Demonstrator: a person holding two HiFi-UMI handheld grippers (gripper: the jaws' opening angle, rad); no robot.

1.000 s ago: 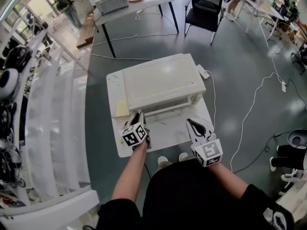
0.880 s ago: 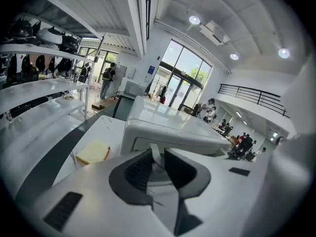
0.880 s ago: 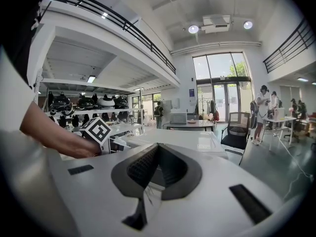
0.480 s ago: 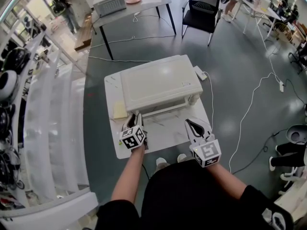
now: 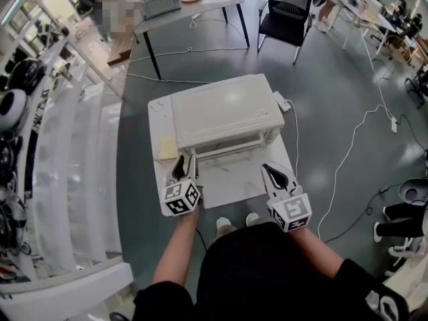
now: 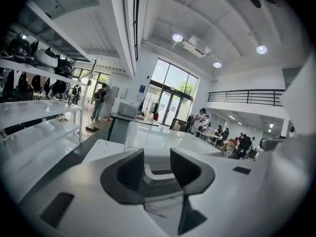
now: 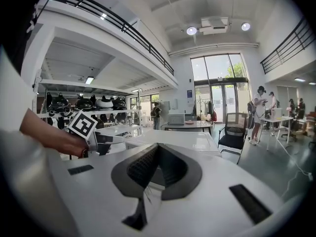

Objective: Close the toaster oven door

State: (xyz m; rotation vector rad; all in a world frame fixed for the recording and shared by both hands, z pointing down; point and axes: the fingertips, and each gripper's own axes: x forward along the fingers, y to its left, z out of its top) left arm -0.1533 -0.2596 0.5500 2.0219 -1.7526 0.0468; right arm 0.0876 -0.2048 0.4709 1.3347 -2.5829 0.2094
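Left gripper [image 5: 186, 159] opened — door handle [image 5: 227, 150] beyond fingers [image 6: 131, 169].

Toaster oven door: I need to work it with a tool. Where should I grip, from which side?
Grip its handle bar from the front, the person's side. It spans the front of the toaster oven and stands off it, so a tool can likely close around it.
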